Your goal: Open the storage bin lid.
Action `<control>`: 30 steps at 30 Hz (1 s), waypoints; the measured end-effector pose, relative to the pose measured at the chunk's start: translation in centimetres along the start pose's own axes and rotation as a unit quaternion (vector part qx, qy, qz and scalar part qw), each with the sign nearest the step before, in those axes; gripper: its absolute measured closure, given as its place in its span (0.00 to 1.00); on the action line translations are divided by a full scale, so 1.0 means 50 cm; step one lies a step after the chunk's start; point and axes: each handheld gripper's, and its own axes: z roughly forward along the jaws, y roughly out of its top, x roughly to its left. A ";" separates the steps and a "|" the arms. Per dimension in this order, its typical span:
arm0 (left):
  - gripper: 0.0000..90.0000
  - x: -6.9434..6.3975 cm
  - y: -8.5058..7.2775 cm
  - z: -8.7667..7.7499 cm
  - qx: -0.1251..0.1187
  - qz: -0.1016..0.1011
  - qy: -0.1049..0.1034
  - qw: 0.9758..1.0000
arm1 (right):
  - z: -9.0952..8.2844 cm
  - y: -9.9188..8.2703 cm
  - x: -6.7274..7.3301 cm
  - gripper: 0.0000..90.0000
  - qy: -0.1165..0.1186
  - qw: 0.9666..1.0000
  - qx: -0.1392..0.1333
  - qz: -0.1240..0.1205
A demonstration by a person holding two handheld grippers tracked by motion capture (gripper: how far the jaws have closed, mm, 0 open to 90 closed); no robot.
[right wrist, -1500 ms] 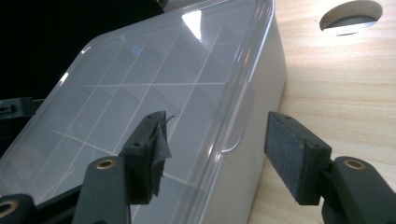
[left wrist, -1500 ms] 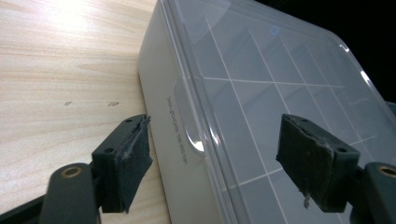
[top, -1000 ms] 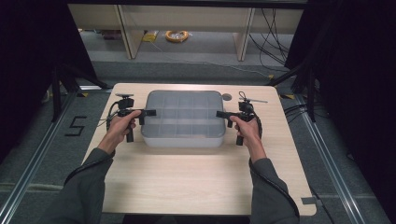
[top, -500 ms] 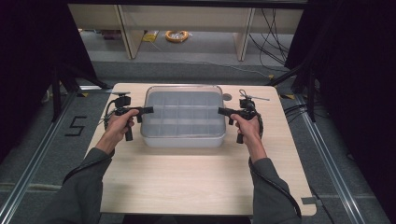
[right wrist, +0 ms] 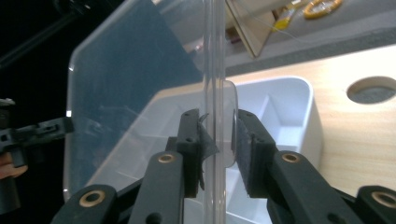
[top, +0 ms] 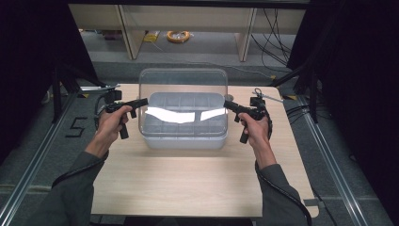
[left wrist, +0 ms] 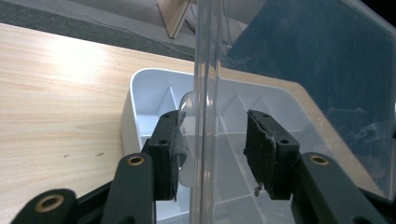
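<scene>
A white compartment box (top: 183,139) sits at the middle of the wooden table (top: 188,183). Its clear lid (top: 183,89) stands raised, nearly upright, above the back of the box. My left gripper (top: 145,101) is at the lid's left edge and my right gripper (top: 227,103) at its right edge. In the left gripper view the gripper (left wrist: 212,154) straddles the lid (left wrist: 303,84) edge, one pad touching its tab, the other clearly apart. In the right gripper view the gripper (right wrist: 217,149) pinches the lid (right wrist: 135,84) edge and tab over the box (right wrist: 299,93).
A round hole (right wrist: 371,89) is cut in the table just right of the box. Behind the table are a low wooden shelf and a yellow cable coil (top: 178,36) on the floor. Dark stands flank the table. The table's near half is bare wood.
The lid has swung up from flat on the box to nearly upright, with both grippers rising at its side edges.
</scene>
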 end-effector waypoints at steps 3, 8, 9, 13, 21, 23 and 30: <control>0.62 -0.007 -0.001 -0.014 -0.004 0.003 -0.002 1.000 | -0.014 0.002 0.018 0.82 -0.001 1.000 -0.003 -0.008; 0.62 -0.013 -0.006 -0.032 -0.001 0.008 -0.005 1.000 | -0.029 0.002 0.030 0.82 0.001 1.000 -0.005 -0.027; 0.62 -0.014 -0.007 -0.035 -0.001 0.008 -0.006 1.000 | -0.032 0.000 0.036 0.82 0.000 1.000 -0.003 -0.018; 0.62 -0.016 -0.013 -0.043 -0.002 0.009 -0.006 1.000 | -0.039 -0.004 0.042 0.83 0.003 1.000 -0.003 -0.020; 0.61 -0.016 -0.034 -0.059 -0.004 0.012 -0.011 1.000 | -0.052 -0.014 0.050 0.83 0.007 0.999 -0.007 -0.040; 0.61 -0.016 -0.036 -0.061 -0.007 0.011 -0.014 1.000 | -0.056 -0.016 0.056 0.83 0.011 1.000 -0.003 -0.021; 0.62 -0.021 -0.058 -0.079 -0.011 0.023 -0.018 1.000 | -0.073 -0.034 0.055 0.84 0.016 0.999 -0.015 -0.048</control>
